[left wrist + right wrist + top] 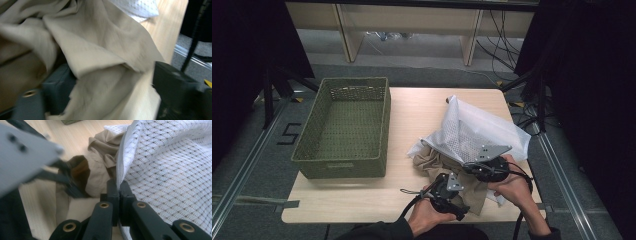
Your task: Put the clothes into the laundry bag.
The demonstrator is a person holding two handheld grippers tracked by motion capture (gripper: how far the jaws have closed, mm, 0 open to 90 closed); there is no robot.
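A white mesh bag (pixel 477 130) lies on the right half of the wooden table (pixel 362 200), with a beige cloth (pixel 432 162) spilling out of its near left side. My right gripper (pixel 119 187) is shut on the bag's hemmed edge (pixel 122 157), at the bag's front (pixel 472 166). My left gripper (pixel 457 192) sits on the beige cloth close to the table's front edge. In the left gripper view its jaws stand wide apart, and a loose fold of the cloth (pixel 100 50) lies between them without being pinched. A corner of the mesh bag (pixel 140 7) shows beyond it.
An empty green woven basket (pixel 344 162) stands on the table's left half. The left gripper's grey plate (pixel 25 152) looms close in the right gripper view. Dark curtains, cables and floor rails surround the table.
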